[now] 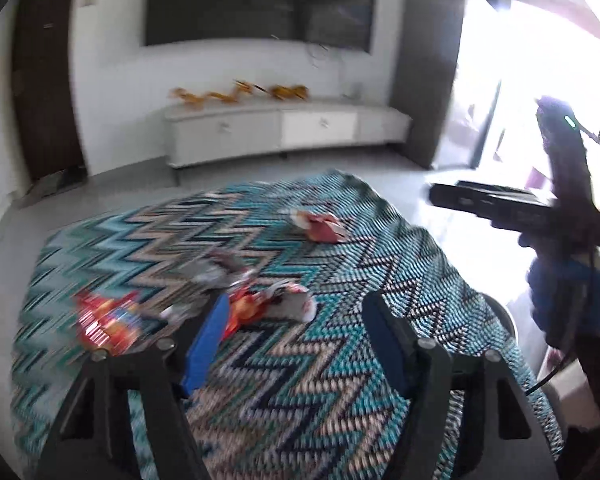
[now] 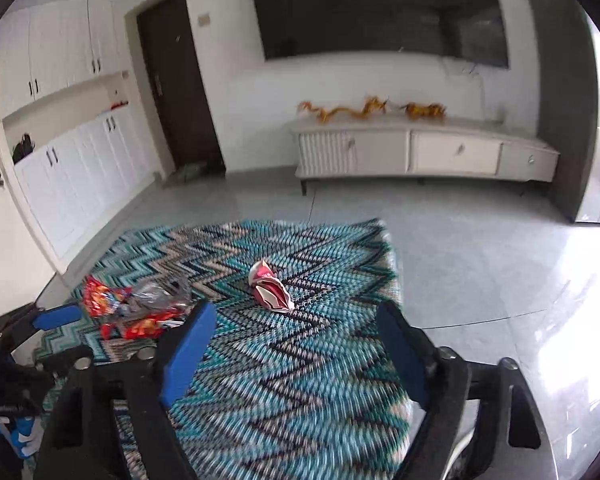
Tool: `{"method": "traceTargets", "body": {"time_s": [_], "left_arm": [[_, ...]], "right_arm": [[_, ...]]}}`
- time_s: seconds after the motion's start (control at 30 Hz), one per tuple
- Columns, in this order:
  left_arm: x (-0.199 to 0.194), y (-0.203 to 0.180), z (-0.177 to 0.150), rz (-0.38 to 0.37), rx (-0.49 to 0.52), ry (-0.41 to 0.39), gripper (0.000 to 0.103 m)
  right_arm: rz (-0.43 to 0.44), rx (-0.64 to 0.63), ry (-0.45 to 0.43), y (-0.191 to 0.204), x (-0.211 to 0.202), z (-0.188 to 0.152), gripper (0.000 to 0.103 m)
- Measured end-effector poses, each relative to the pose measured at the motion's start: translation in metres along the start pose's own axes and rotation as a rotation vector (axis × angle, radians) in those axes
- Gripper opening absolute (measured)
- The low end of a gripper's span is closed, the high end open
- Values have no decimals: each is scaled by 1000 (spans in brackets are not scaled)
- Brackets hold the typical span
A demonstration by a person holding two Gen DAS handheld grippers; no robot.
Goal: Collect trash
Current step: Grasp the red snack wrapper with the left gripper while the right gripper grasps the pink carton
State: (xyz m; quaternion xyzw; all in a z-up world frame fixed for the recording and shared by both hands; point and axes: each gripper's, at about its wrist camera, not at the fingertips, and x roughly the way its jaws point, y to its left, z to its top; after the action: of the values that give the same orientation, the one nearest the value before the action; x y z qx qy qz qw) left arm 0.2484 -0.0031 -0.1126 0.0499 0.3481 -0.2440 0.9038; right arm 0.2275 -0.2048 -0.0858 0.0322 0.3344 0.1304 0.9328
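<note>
we hold both grippers over a zigzag rug, the left gripper and right gripper each with jaws apart and nothing between them. a crumpled red-white wrapper lies mid-rug, apart from a wrapper pile near the left gripper.

Daylight came in from the window, blown out white in left wrist view. Left view was heavily motion-blurred; right view sharper, glare on floor tiles. Fisheye bent edges, dark corners in both.
</note>
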Motion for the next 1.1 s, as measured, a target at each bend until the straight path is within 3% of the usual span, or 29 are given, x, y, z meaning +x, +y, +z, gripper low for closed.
{"method": "traceTargets", "body": {"time_s": [0.17, 0.27, 0.43, 0.5, 0.57, 0.7, 0.9, 0.97, 1.1], "left_arm": [[55, 6, 11, -82, 41, 87, 53], [73, 8, 11, -119, 61, 122, 50], [97, 10, 2, -112, 81, 185, 50], [100, 11, -3, -103, 74, 192, 50], [98, 12, -5, -105, 59, 186, 50], [87, 8, -13, -96, 53, 182, 46], [56, -3, -30, -84, 40, 176, 25], [47, -10, -35, -91, 31, 180, 5], [24, -16, -47, -73, 4, 148, 4]], "right_arm": [[68, -35, 81, 4, 60, 10, 74], [96, -68, 109, 12, 87, 16, 74], [109, -91, 171, 16, 125, 16, 65], [102, -93, 197, 15, 136, 13, 58], [109, -85, 226, 12, 143, 8, 32], [135, -83, 221, 10, 130, -1, 31], [168, -75, 169, 11, 78, -16, 30], [175, -72, 151, 12, 55, -24, 30], [172, -75, 123, 15, 17, -35, 30]]}}
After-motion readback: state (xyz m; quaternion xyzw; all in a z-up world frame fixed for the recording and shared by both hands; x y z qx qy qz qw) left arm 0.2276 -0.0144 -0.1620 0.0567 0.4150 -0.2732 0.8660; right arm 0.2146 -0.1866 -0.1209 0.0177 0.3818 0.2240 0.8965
